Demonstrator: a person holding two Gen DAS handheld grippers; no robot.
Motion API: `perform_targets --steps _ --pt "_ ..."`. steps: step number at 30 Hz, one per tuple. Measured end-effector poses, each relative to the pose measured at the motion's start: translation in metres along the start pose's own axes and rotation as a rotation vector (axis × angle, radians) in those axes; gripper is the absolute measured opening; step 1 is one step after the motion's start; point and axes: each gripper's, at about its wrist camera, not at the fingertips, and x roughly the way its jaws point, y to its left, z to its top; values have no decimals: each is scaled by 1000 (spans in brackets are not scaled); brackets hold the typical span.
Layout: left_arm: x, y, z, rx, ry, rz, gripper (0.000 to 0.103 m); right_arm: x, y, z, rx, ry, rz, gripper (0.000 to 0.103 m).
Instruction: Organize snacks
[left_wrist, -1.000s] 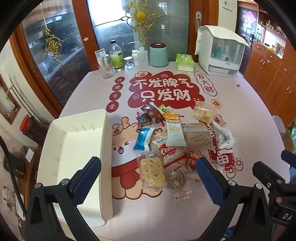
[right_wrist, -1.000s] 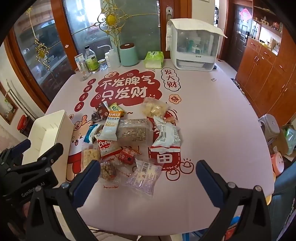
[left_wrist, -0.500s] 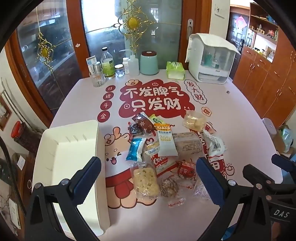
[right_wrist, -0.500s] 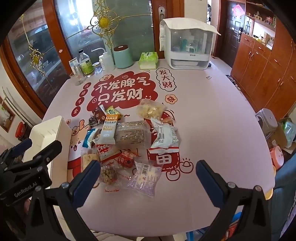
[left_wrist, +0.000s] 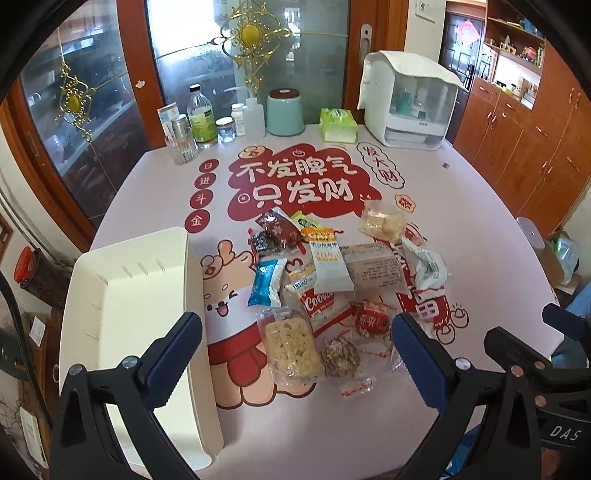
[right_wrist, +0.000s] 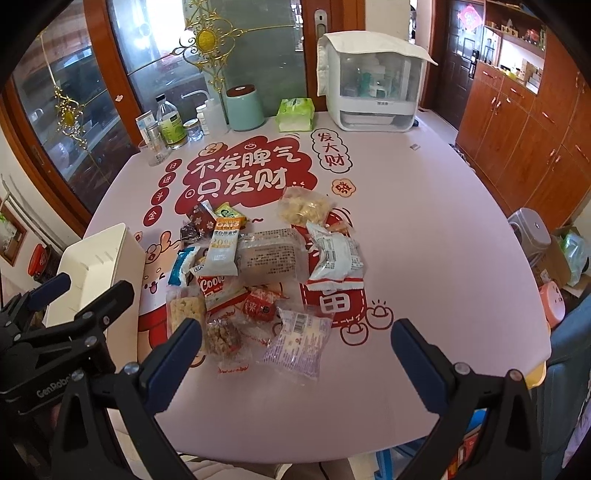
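- Since a second ago both my grippers have risen and drawn back from the table (left_wrist: 480, 206); the snack pile (left_wrist: 332, 280) looks smaller and nothing on the cloth has shifted.
- My left gripper (left_wrist: 295, 354) hangs above the near table edge, jaws spread wide, holding nothing.
- My right gripper (right_wrist: 295, 354) likewise stands wide apart, empty.
- White bin (left_wrist: 140, 288) sits left of the pile, long axis running away from me, open top up.
- Oat bar (left_wrist: 328, 258) lies lengthwise, orange end pointing to the far side.
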Motion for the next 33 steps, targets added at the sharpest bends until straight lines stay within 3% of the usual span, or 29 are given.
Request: perform_targets --steps 33 --pt "17 17 -13 43 84 -1 102 9 11 -25 79 58 30 99"
